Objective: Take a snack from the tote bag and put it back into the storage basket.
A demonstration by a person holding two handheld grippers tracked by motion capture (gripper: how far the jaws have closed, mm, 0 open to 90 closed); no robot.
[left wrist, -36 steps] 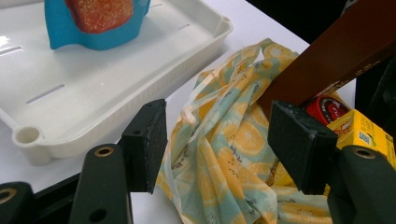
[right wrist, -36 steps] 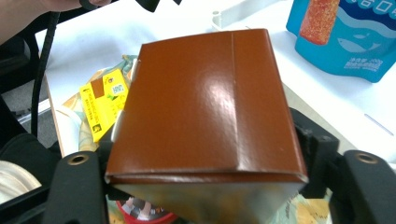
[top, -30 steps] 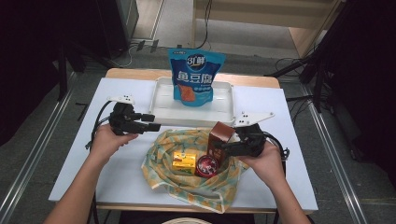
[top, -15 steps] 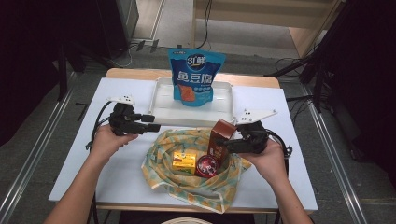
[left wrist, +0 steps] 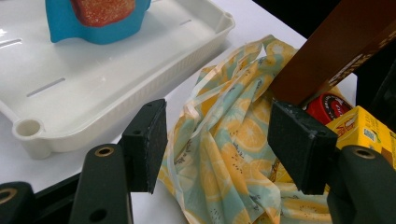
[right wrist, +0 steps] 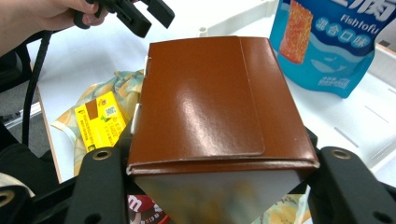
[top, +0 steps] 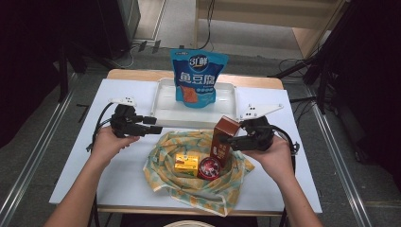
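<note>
Since a second ago the brown carton has come up from tilted in the cloth bag to nearly upright and a bit higher; the left hand hasn't moved.

High view: right gripper clamps the carton from its right side, above the bag's right half. Yellow box and red round tin lie in the bag. Left gripper hovers just left of the bag's far edge, jaws apart, empty. White tray sits at the far side with a blue snack pouch standing in it.

Left gripper view: jaws wide open, nothing between them but the bag's patterned cloth below; carton up at the right.

Right gripper view: jaws closed on the carton's two side faces, glossy top panel facing the camera.

Handling, my read: stiff cardboard, probably light, glossy so somewhat slippery; walls would dent under hard squeeze. Hold on the flat sides near mid-height looks right. The bag is limp and may need pinning by its rim.
</note>
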